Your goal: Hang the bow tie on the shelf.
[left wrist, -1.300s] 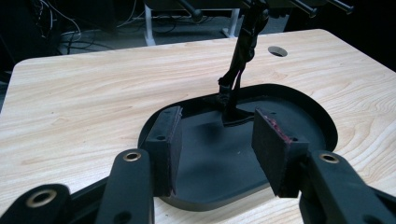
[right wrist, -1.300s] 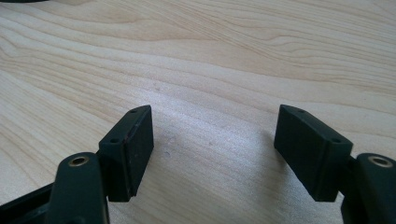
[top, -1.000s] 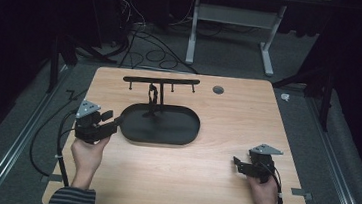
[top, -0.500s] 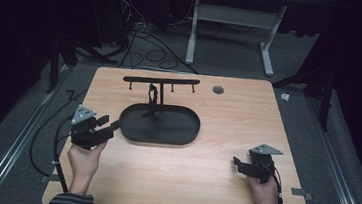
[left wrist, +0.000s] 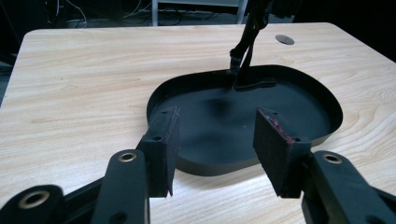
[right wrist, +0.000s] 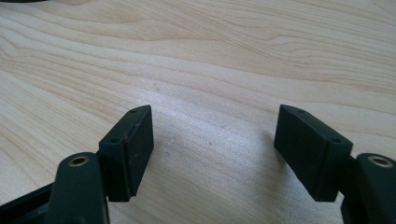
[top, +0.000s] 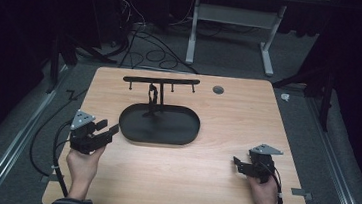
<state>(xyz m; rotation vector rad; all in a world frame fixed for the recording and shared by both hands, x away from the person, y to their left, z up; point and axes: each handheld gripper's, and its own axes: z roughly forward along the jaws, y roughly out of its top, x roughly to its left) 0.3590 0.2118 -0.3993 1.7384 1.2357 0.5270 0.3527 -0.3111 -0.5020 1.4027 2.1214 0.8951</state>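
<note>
The black oval tray [top: 159,125] sits on the counter [top: 228,116] a little left of the middle, and from its far side rises a thin black stand [top: 155,98] that carries a crossbar with small hooks [top: 161,81]. In my left gripper view the tray's near rim [left wrist: 210,165] lies just beyond my pads, with the foot of the stand [left wrist: 252,84] planted on the tray floor by the far wall.

My left gripper [top: 111,129] hovers just beside the tray's left end, jaws spread wide and holding nothing, aimed along the near wall. My right gripper [top: 236,162] rests low near the right front of the counter, well apart from the tray; its jaws also stand open and empty over bare wood [right wrist: 210,70].

I judge the step in hand to be taking hold of the tray by its rim. To do it well, I would bring the left jaws in level with the rim, one pad inside the wall and one outside, and close only once both pads overlap the wall fully. The wall looks shallow, so a high approach could slip off. The stand makes the tray top-heavy toward the far side, so I would grip firmly and lift slowly, keeping the tray flat. Bringing the right gripper to the opposite end would steady it.
</note>
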